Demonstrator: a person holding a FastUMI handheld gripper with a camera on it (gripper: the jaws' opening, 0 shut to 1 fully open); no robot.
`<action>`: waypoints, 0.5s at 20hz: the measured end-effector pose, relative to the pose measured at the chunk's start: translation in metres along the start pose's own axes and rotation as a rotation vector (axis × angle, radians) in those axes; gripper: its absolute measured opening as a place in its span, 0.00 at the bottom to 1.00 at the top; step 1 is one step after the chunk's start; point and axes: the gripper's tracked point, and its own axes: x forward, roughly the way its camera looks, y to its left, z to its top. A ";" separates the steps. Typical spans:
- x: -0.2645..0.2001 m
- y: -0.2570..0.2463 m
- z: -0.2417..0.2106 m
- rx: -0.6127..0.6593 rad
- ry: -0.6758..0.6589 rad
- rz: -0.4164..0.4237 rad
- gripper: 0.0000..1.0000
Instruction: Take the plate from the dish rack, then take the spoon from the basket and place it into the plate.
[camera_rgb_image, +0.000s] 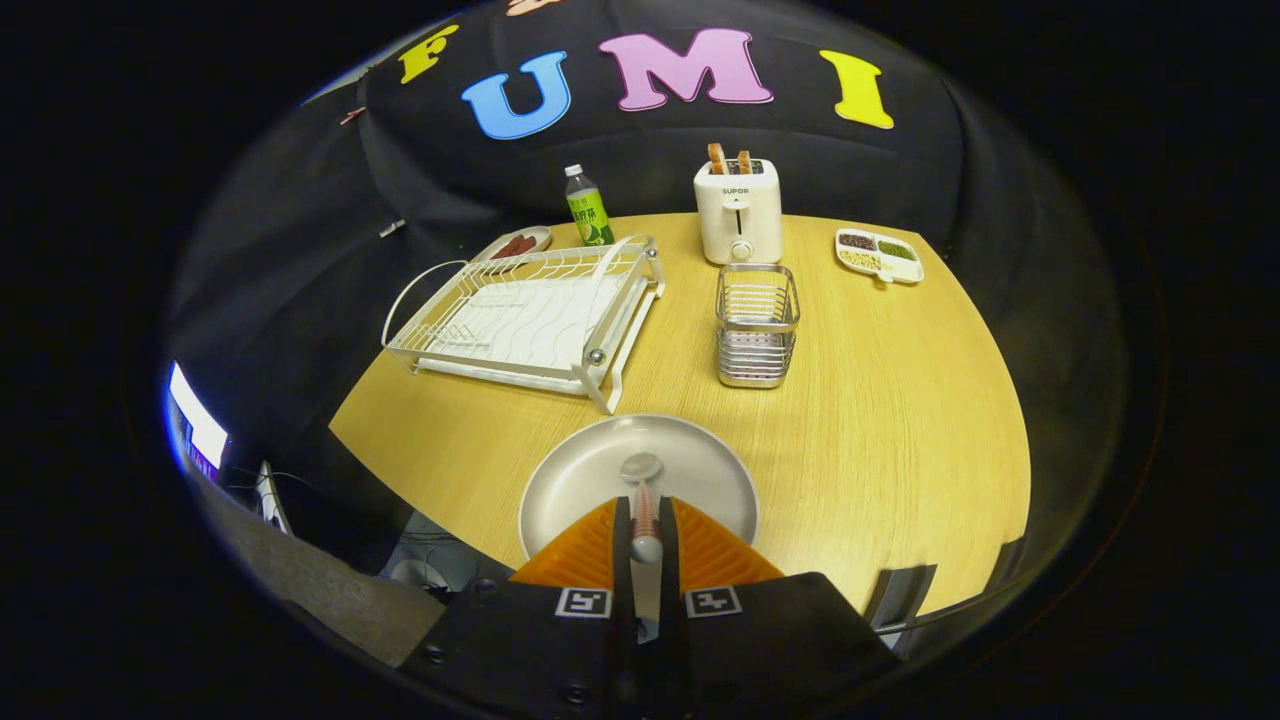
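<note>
Bare tabletop (900, 400) lies open right of the plate (570, 480) and basket (757, 325), while the dish rack (530, 315) blocks the left and the toaster (739, 210) stands beyond the basket.

The plate (600, 470) lies on the near part of the counter (900, 420), just ahead of the gripper (645, 515), whose fingers (590, 550) close on the handle of the spoon (642, 500); the spoon's bowl reaches out over the plate. Beyond the plate to the left stands the dish rack (530, 315), and to its right, straight beyond the plate, the basket (757, 325). Behind the basket, at the far side of the counter, stands a toaster (738, 210) with bread slices (730, 157) in its slots. Left of the toaster is a bottle (588, 206), and left of that, behind the rack, a small dish (515, 243). Right of the toaster lies a divided tray (878, 255).
</note>
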 end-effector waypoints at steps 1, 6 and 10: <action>0.003 0.000 -0.004 -0.001 0.010 -0.002 0.12; 0.015 -0.007 -0.027 0.009 0.079 -0.029 0.13; 0.024 -0.021 -0.038 0.018 0.118 -0.083 0.18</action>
